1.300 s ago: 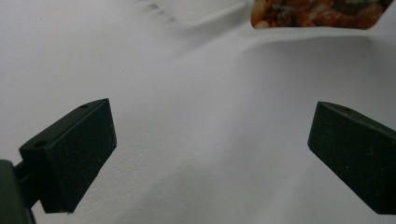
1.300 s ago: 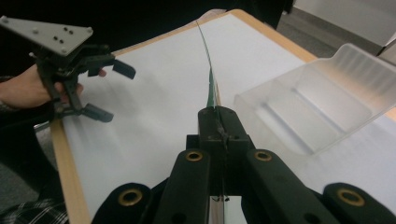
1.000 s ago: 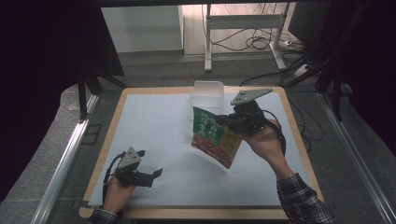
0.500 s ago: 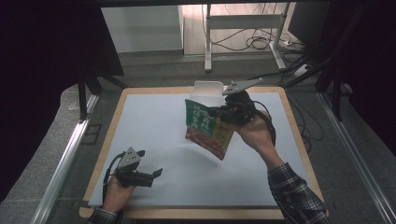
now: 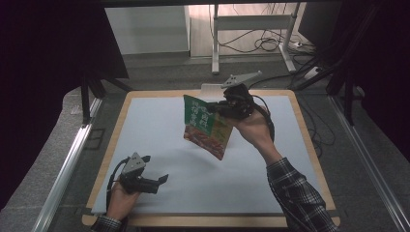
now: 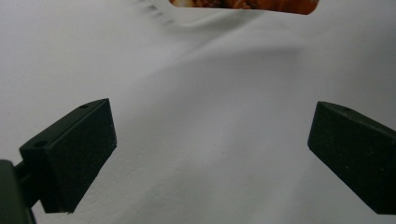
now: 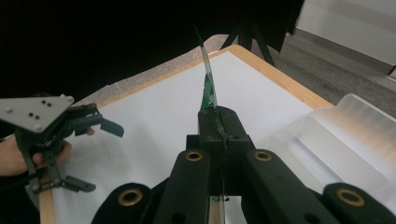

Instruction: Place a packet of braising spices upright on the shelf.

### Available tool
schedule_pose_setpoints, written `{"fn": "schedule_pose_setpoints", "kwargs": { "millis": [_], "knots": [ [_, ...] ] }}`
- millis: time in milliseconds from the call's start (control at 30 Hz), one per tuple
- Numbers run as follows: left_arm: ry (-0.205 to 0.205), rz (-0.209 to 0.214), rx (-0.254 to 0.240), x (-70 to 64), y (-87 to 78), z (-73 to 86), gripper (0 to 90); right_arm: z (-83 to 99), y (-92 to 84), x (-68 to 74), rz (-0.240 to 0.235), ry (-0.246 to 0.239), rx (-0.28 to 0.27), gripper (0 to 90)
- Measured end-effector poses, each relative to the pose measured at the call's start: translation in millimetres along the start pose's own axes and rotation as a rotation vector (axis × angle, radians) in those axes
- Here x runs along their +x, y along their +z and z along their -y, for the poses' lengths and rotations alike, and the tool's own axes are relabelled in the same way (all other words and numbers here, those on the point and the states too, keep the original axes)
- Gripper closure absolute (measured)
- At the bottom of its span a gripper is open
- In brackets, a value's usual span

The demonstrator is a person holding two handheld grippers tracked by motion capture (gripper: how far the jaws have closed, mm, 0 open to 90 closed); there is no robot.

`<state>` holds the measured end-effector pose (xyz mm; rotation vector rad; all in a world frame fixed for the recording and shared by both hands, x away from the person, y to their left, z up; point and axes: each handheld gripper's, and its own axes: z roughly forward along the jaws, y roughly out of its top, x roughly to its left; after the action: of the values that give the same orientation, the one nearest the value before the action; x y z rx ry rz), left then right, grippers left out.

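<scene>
Right tool is pinching green/red food pouch by its edge, above table. Left tool is spread wide, holding nothing. Pouch writing is too small to read.

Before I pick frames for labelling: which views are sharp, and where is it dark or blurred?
High view: table evenly lit, surroundings black, packet readable. Left gripper view: soft, fingers slightly blurred, packet's edge cut off at the top. Right gripper view: fingers sharp, background dark, clear tub pale and washed out.
</scene>
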<state>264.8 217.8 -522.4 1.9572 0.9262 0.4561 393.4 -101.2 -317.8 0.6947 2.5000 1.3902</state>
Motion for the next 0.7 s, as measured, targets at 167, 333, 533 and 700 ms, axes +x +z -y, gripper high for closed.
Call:
{"fn": "schedule_pose_setpoints", "kwargs": {
  "millis": [167,333,533,700],
  "knots": [
    [-0.001,0.004,-0.001,-0.1,-0.1,-0.2,1.1,-9.5,12.3,-2.4,0.006,-0.009,-0.01,89.6],
    [-0.003,0.009,-0.005,-0.3,-0.4,-0.4,1.0,-17.6,25.2,-7.1,0.003,0.001,-0.017,89.6],
    [-0.007,0.013,-0.007,0.0,-0.5,-0.5,1.1,-29.9,41.8,-13.3,-0.003,0.005,-0.037,89.6],
    [-0.008,0.014,-0.008,0.0,-0.7,-0.6,1.1,-38.5,52.8,-18.3,-0.007,0.018,-0.045,89.6]
  ]
}}
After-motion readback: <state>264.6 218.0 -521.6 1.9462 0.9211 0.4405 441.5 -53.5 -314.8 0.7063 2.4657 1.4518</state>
